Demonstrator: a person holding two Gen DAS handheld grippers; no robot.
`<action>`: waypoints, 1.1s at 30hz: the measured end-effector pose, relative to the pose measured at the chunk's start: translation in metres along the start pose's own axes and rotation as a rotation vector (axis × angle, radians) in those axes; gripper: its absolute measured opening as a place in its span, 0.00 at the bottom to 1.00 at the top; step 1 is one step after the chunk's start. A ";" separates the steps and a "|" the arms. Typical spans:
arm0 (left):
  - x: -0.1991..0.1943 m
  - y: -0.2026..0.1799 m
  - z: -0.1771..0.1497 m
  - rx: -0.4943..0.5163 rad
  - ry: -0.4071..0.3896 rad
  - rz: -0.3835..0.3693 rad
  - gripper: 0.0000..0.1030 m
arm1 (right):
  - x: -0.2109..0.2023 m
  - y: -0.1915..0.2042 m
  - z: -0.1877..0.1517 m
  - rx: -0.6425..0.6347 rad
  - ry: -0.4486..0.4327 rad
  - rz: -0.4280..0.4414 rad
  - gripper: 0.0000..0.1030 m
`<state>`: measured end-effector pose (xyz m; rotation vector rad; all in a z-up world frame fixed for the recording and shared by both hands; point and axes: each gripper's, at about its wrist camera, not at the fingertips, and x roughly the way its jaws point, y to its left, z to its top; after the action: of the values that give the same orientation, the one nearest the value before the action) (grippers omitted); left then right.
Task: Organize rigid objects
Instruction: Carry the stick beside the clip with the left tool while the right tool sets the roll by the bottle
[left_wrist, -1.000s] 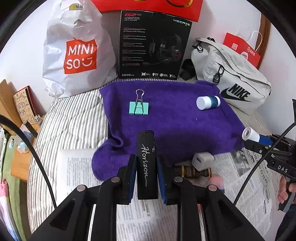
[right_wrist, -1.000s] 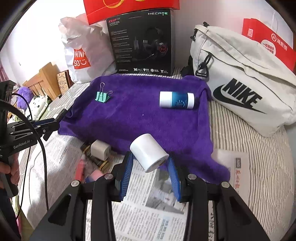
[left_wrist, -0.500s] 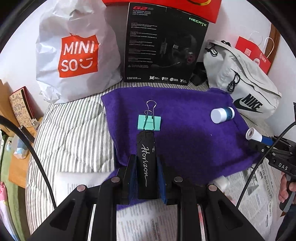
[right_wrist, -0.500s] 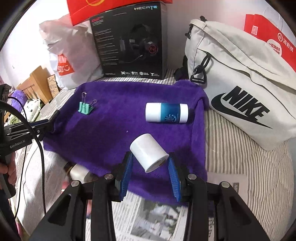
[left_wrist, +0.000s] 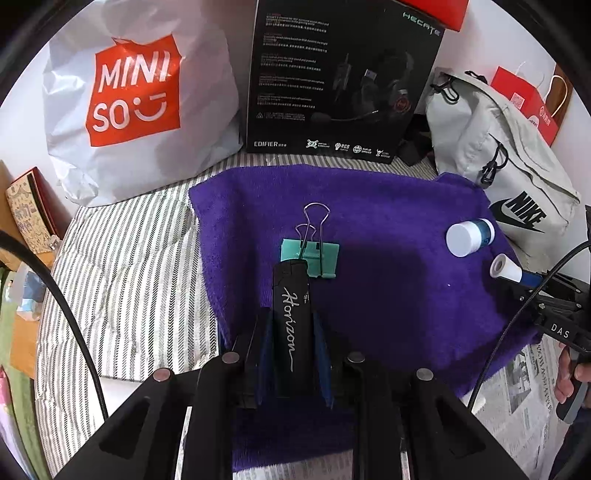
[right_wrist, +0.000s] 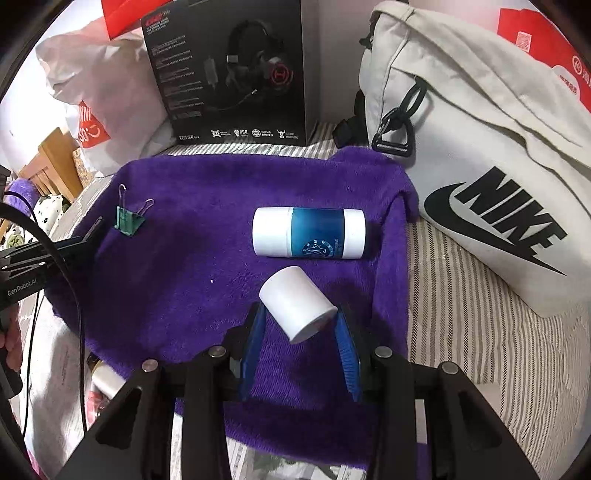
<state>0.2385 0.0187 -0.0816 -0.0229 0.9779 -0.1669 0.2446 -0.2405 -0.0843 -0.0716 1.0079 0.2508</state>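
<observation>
Both my tools have moved out over the purple towel (left_wrist: 388, 229). My left tool (left_wrist: 291, 332) squeezes the black lighter (left_wrist: 291, 317) by the green binder clip (left_wrist: 310, 254). My right tool (right_wrist: 299, 332) squeezes a white tube (right_wrist: 297, 302) near the blue-and-white bottle (right_wrist: 308, 232). Two things already lie there; these two still need putting down.

A bedroom at home: striped bedding (left_wrist: 122, 258), shopping bags (left_wrist: 136, 99), wooden headboard (right_wrist: 55, 162).

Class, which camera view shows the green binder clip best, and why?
The left wrist view: the green binder clip lies near centre on the purple towel, wire handles plain, one corner hidden behind the black lighter. The right wrist view shows it small, at the towel's left edge.
</observation>
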 end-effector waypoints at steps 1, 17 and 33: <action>0.002 -0.001 0.001 0.003 0.001 0.006 0.21 | 0.002 0.000 0.001 0.000 0.002 -0.001 0.37; 0.016 -0.008 0.000 0.023 0.031 0.021 0.21 | 0.022 -0.003 0.009 0.001 0.028 -0.028 0.37; 0.018 -0.019 -0.004 0.070 0.029 0.052 0.32 | 0.024 -0.001 0.004 -0.031 0.009 -0.012 0.48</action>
<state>0.2427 -0.0029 -0.0968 0.0692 0.9996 -0.1534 0.2605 -0.2360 -0.1027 -0.1071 1.0125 0.2549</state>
